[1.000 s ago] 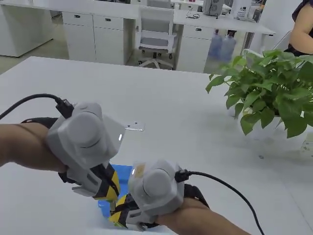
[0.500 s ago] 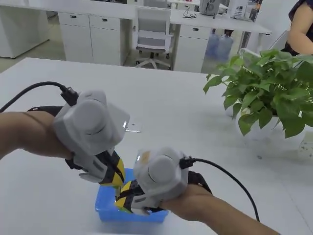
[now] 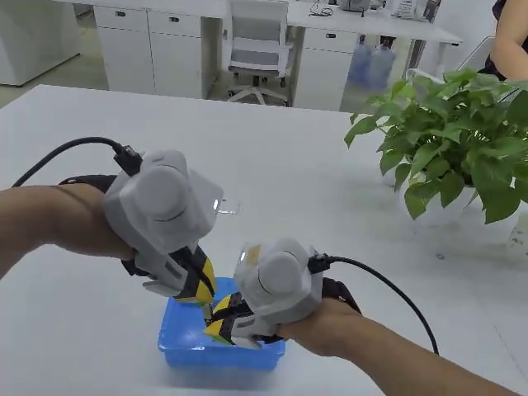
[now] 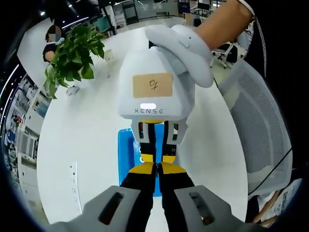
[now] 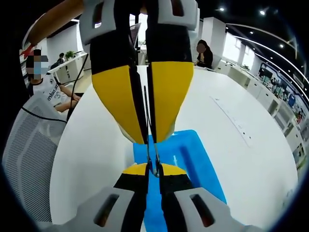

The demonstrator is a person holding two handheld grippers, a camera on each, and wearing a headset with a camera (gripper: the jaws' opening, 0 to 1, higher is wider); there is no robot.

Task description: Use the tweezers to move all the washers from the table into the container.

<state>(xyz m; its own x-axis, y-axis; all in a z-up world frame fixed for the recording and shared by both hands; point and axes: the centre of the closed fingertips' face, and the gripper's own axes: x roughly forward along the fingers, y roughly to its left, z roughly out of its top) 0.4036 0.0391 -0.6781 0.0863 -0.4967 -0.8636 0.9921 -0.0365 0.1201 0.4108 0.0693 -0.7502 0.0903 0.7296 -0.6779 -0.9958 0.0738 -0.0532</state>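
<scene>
The right gripper view shows the tweezers [image 5: 147, 116], a thin metal pair. They run down the narrow slit between the nearly closed yellow pads of the left gripper [image 5: 150, 141] to the right gripper [image 5: 154, 170], whose tips are pinched on their lower end. In the head view both gripper bodies hide them, meeting tip to tip over the blue container [image 3: 186, 342] on the white table [image 3: 330, 190]. Whether washers lie inside cannot be told. A potted plant [image 3: 450, 148] stands well apart, with an office chair [image 3: 260, 41] beyond the table.

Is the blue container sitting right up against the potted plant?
No, in the head view the blue container sits near the table's front edge, with a wide bare stretch between it and the potted plant.
</scene>
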